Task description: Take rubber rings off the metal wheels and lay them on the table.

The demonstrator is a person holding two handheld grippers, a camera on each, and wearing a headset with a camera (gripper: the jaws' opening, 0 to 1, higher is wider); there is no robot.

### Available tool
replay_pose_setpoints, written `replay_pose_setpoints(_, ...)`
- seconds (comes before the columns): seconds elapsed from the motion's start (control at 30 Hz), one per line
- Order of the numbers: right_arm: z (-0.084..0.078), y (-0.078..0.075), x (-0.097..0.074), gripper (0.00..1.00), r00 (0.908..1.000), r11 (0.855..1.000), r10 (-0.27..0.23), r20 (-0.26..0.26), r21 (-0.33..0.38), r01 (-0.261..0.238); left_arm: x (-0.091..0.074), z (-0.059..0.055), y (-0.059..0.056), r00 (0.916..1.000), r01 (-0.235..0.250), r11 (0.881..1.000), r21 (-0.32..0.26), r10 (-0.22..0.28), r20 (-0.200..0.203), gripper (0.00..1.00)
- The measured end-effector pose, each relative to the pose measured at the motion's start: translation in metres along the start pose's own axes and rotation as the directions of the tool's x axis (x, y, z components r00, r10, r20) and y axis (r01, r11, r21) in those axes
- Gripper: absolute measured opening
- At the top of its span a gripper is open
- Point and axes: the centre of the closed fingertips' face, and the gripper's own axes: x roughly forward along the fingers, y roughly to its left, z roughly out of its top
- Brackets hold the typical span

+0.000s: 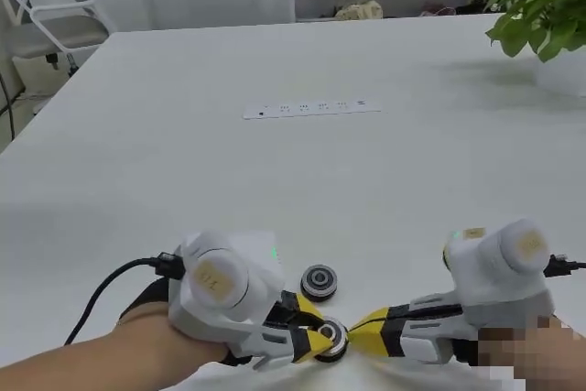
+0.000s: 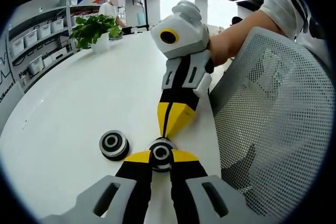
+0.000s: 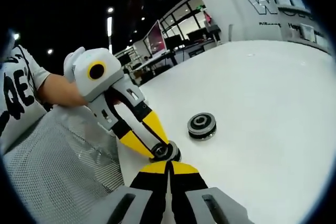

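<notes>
A small metal wheel [image 1: 331, 336] with a black rubber ring sits at the near edge of the white table [image 1: 275, 171]. My left gripper [image 1: 322, 340] is shut on this wheel [image 2: 161, 153], one yellow tip on each side. My right gripper [image 1: 353, 328] meets it from the other side; its jaws are shut, pinched at the rubber ring on the wheel's rim [image 3: 166, 151]. The right gripper [image 2: 169, 131] points straight at the left one, and the left gripper [image 3: 157, 148] shows opposite in the right gripper view. A second wheel [image 1: 319, 281] with its ring on lies flat beside them, untouched.
A white power strip [image 1: 311, 109] lies across the middle of the table. A potted plant [image 1: 540, 6] stands at the far right corner. Office chairs [image 1: 55, 16] stand beyond the far edge, and a grey mesh chair [image 2: 273, 119] is close by the near edge.
</notes>
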Motion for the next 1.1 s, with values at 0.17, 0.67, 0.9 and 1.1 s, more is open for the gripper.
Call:
replay_pose_setpoints(0.17,0.0011,0.0006,0.0010,0.00,0.9999,1.000,-0.002,0.010,0.018,0.001,0.0006,0.0004,0.0000,1.0000,-0.005,1.000,-0.003,0.005,-0.004,0.07)
replay_pose_setpoints(0.67,0.0055,0.0048,0.0028,0.00,0.9995,1.000,0.012,0.030,0.021,-0.013,0.0011,0.0003,0.0004,0.9997,-0.018,1.000,-0.004,0.018,-0.016,0.07)
replay_pose_setpoints(0.9,0.0060,0.0065,0.0054,0.00,0.9994,1.000,0.022,0.028,0.012,-0.022,0.0011,0.0003,-0.0001,0.9997,-0.015,1.000,-0.005,0.015,-0.018,0.07)
replay_pose_setpoints(1.1,0.0068,0.0079,0.0065,0.00,0.9991,1.000,0.028,0.030,0.009,-0.029,0.0010,0.0003,-0.0001,0.9998,-0.015,1.000,-0.006,0.014,-0.016,0.07)
